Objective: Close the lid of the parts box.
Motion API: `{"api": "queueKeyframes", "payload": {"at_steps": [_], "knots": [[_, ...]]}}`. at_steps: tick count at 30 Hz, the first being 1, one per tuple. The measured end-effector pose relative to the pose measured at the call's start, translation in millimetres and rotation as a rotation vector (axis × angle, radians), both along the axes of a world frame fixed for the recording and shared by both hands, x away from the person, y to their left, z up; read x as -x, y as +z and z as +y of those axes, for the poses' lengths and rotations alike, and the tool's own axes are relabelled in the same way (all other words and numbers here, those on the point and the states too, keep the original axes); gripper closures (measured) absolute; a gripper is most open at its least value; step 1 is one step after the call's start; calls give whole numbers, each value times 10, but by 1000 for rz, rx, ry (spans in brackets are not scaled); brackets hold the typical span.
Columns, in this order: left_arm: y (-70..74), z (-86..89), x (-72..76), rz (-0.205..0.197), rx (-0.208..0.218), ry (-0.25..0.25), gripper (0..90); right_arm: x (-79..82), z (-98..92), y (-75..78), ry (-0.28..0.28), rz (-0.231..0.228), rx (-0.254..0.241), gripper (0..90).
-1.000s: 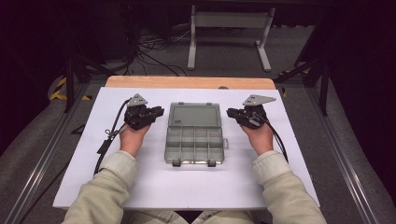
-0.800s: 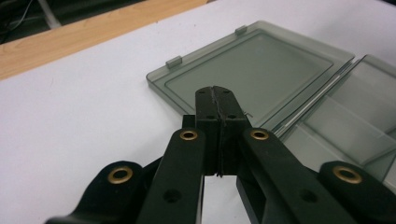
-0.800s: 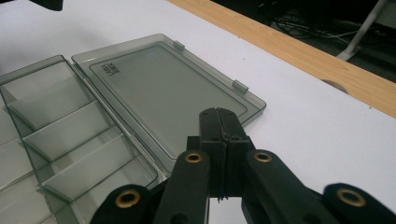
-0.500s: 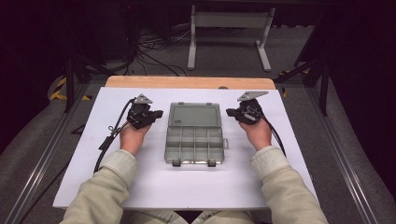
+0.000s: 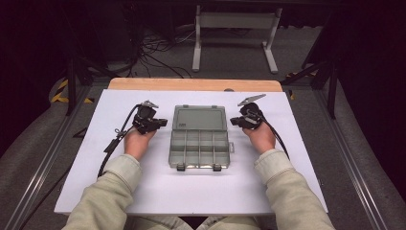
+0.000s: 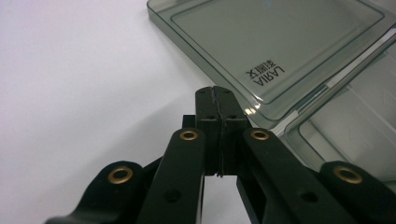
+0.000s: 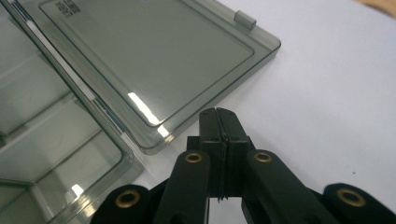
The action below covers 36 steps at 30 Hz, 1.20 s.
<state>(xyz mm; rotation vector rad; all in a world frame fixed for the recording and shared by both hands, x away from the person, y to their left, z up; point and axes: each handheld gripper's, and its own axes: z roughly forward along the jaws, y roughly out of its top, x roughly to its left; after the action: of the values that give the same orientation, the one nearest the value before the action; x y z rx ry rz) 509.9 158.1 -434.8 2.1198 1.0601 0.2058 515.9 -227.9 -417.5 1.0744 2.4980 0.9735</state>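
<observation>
Box lies open between two tools

Box (image 5: 199, 136) of clear grey plastic sits in the middle of the white table (image 5: 86, 182). Its lid (image 5: 199, 118) is flipped back and lies flat on the far side. The little compartments are on the near side.

The left tool (image 5: 161, 123) is just beside the box on its left, level with the lid. Its two jaws are pressed together with nothing between them. In the left gripper view, the tool (image 6: 215, 93) points at the edge of the lid (image 6: 280, 42), very near it.

The right tool (image 5: 233, 121) is just beside the box on its right, also level with the lid. Its jaws are pressed together too, and they hold nothing. In the right gripper view, the tool (image 7: 218, 113) sits close to a corner of the lid (image 7: 154, 60).
</observation>
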Motion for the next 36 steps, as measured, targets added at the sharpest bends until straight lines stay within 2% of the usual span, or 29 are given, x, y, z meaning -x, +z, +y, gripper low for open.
{"api": "queueKeyframes", "payload": {"at_steps": [2,4,7,11,21,29,36], "knots": [[-34,-11,-16,29,4,-2,898,-15,11,-37,3,16,4,900],[-49,-12,-25,33,-2,-2,897,-25,23,-62,6,27,9,900],[-103,-38,-43,60,3,-6,898,-41,40,-102,10,40,18,900],[-118,-46,-53,61,5,-7,897,-56,55,-147,11,55,27,900],[-180,-65,-67,99,0,-19,894,-72,76,-210,16,87,36,900],[-183,-66,-72,106,7,-23,893,-73,90,-214,25,87,31,900],[-199,-97,-74,113,30,-46,890,-74,110,-211,30,91,37,900]]}}
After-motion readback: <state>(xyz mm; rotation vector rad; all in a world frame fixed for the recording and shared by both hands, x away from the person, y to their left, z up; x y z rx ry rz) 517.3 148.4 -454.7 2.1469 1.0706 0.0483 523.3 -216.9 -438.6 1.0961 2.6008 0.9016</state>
